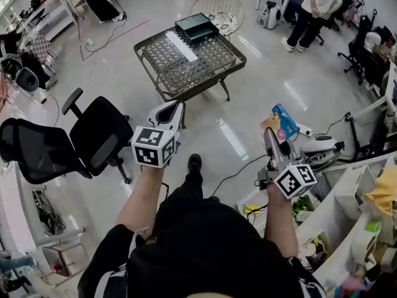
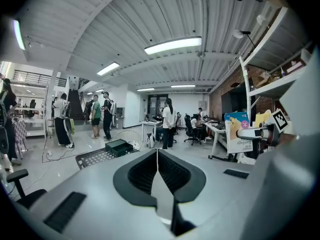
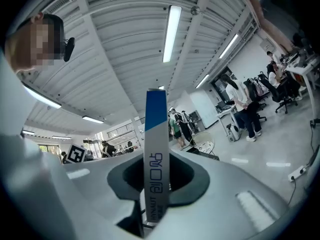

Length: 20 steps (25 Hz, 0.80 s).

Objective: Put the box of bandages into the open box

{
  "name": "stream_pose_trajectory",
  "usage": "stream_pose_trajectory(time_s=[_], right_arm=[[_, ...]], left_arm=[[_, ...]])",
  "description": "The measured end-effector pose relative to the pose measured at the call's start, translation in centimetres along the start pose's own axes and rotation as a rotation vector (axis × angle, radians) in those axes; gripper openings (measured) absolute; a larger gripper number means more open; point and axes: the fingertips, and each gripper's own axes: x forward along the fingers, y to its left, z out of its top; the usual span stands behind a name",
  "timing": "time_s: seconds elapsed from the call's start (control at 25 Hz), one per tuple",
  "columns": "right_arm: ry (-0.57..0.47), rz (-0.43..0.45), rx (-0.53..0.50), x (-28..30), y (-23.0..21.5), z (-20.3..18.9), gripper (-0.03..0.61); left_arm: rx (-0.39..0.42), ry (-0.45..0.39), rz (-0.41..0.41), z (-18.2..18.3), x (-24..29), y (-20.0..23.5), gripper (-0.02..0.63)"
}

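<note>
The box of bandages [image 1: 282,121], blue and white with an orange corner, is held up in the air with my right gripper [image 1: 273,136] shut on it. In the right gripper view the box [image 3: 155,134] stands edge-on between the jaws. The open box [image 1: 196,27] is dark green and sits at the far end of a wire-top table [image 1: 232,64], well ahead of both grippers. My left gripper [image 1: 173,108] hangs in the air to the left, jaws together with nothing between them. The left gripper view shows the open box [image 2: 119,147] ahead and the bandage box [image 2: 237,131] at the right.
A long white box [image 1: 182,46] lies on the table beside the green one. A black office chair [image 1: 74,141] stands to the left, a round wire chair [image 1: 217,8] behind the table. A cluttered desk [image 1: 347,197] is at the right. People stand at the back right [image 1: 310,5].
</note>
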Motion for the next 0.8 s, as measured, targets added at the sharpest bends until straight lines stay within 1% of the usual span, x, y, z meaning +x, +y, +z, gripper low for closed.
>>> stream_pose_trajectory(time_s=[0.12,0.2,0.44,0.6,0.8], right_arm=[[0.021,-0.017,0.002,3.0,-1.7,0.0,0.081],[0.035,-0.025,0.003,5.8,-3.0,0.1,0.081],[0.088,-0.043,-0.044,15.5,-5.2,2.4,0.081],[0.097,-0.026,-0.055,21.6,-4.9,2.9,0.081],[0.107,0.012,-0.028,26.8,-4.3,2.2,0.081]], left_arm=[[0.013,-0.005,-0.042,0.8,3.7,0.6,0.012],[0.019,-0.014,-0.056,1.5,6.4,2.0,0.013],[-0.033,0.015,-0.085,2.3,14.0,7.6,0.013],[-0.046,0.021,-0.087,3.0,16.9,11.8,0.013],[-0.052,0.025,-0.067,3.6,18.6,15.5,0.013]])
